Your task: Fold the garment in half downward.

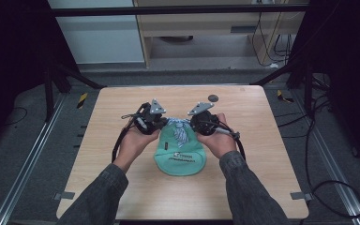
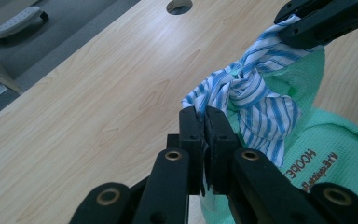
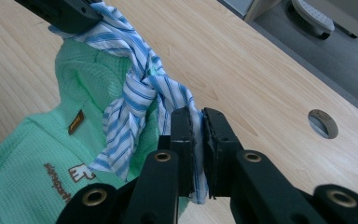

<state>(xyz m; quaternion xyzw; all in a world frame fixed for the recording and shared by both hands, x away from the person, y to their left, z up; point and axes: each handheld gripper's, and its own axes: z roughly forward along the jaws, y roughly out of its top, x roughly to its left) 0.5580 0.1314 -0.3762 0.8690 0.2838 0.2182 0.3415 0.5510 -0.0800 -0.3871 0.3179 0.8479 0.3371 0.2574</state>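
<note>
We take the green garment as our landmark; it lies near the middle of the table, its printed lettering facing up, its far end gathered where a blue-and-white striped cloth is knotted around it; the knot sits at the garment's far end, raised a little off the wood.

Our left hand-held gripper is clamped on one tail of the striped cloth, just left of the garment's far end; our right hand-held gripper is clamped on the other tail, just right of it; in each gripper view the jaws stand almost together with a thin fold of stripe pinched between them.

We judge that we are drawing the knot tight or working it loose; we cannot tell which.

The risks we see: each grip holds only a narrow edge of cloth, so a hard pull could slip a tail free; uneven pulling could drag the light garment across the table towards the round hole beyond it; pulling straight outward may jam the knot rather than free it.
</note>
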